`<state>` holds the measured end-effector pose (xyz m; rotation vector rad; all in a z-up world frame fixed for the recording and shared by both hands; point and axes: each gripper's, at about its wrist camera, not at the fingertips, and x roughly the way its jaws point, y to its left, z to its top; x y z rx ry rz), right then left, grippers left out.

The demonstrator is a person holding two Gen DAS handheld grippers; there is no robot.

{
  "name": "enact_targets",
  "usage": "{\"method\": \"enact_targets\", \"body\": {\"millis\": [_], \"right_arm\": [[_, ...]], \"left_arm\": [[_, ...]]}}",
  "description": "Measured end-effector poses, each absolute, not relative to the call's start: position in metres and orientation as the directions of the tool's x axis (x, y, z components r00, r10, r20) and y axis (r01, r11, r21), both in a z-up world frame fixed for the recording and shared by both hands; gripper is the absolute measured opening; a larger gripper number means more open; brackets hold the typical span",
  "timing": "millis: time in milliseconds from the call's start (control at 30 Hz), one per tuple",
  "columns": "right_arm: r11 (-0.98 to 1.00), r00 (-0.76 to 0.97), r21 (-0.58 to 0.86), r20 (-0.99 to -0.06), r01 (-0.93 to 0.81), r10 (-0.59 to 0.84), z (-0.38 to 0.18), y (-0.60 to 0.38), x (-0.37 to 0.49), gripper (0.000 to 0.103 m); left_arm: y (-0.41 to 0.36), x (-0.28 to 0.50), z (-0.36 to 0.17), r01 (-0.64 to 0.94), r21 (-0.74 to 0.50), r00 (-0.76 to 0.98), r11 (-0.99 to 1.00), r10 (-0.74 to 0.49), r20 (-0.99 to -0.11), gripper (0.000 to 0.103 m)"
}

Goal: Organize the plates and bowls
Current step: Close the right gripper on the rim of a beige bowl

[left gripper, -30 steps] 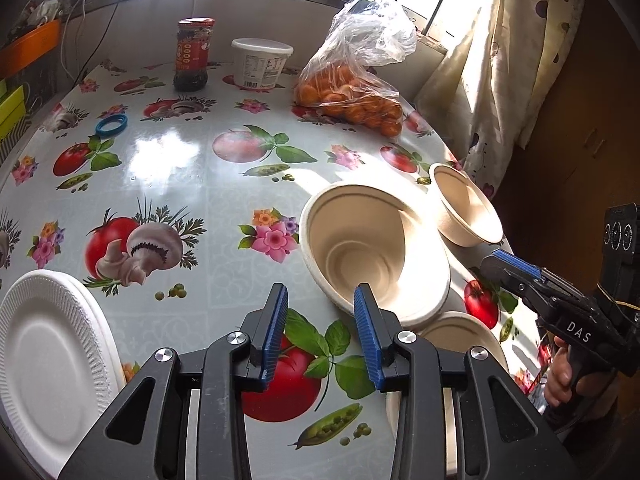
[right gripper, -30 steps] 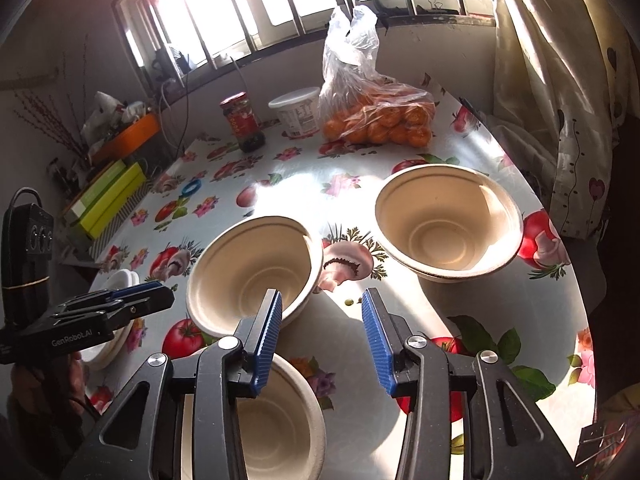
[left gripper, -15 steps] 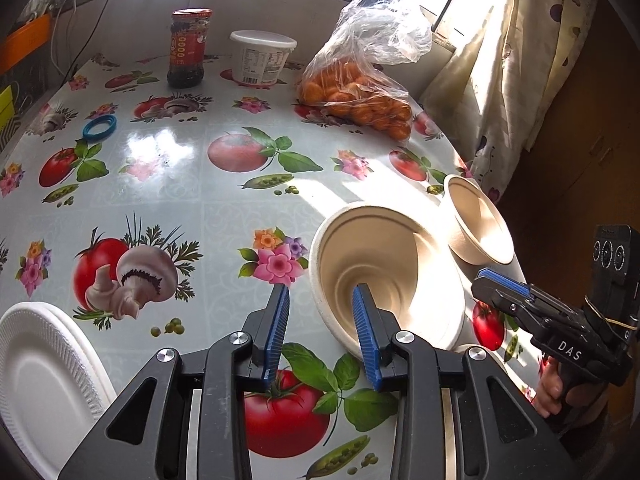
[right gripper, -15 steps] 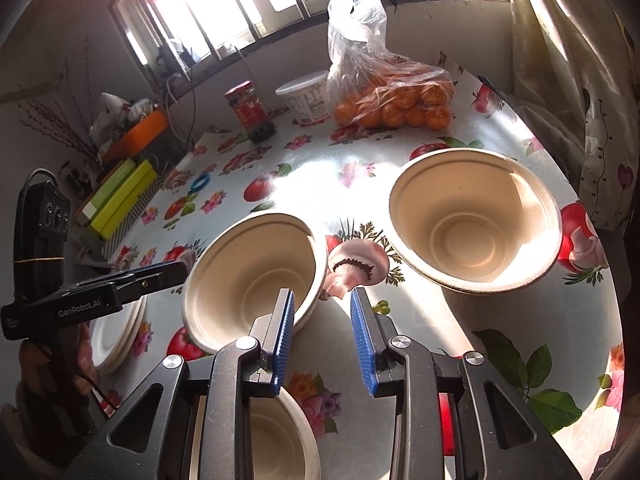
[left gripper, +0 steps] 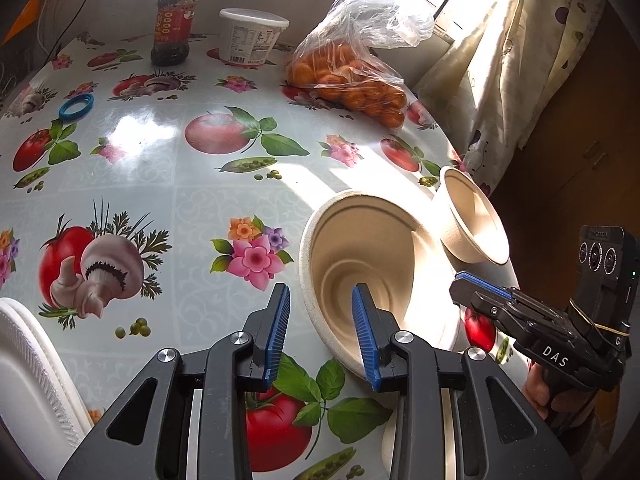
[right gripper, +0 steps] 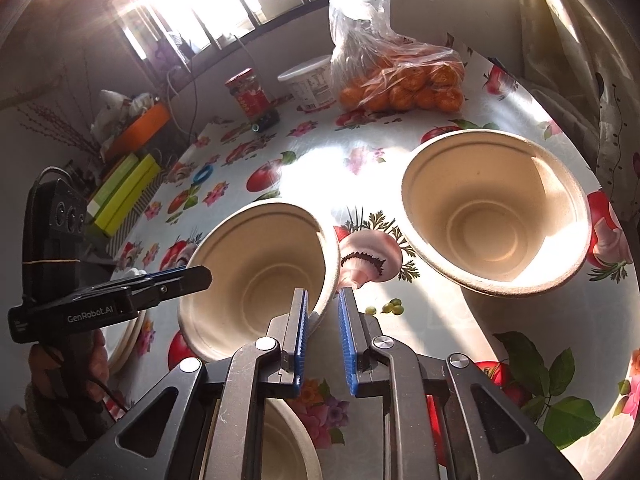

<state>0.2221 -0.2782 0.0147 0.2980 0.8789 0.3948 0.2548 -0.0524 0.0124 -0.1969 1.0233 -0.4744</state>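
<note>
Two hand-held grippers, left [left gripper: 320, 334] and right [right gripper: 323, 334], straddle the middle bowl's [right gripper: 256, 276] rim, jaws apart; we judge clamping comes next.

The table [left gripper: 168, 208] wears a glossy cloth printed with tomatoes, mushrooms and flowers. On it lie three beige bowls [right gripper: 494, 210] (one mostly hidden at the near edge), white plates [left gripper: 32, 376], a red-labelled jar [left gripper: 173, 26], a white tub [left gripper: 251, 38], a bag of oranges [left gripper: 352, 80] and a blue ring [left gripper: 76, 106].
</note>
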Motion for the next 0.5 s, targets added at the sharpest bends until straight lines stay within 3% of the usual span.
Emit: {"method": "enact_targets", "body": {"millis": [500], "right_arm": [[0.871,0.577,0.443,-0.663,-0.21,0.477,0.0147,-0.2801,0.2225,0.015]], "left_arm": [[-0.0567,0.2549,0.0158,0.296,-0.386,0.434,0.874,-0.483,-0.76,0.034]]}}
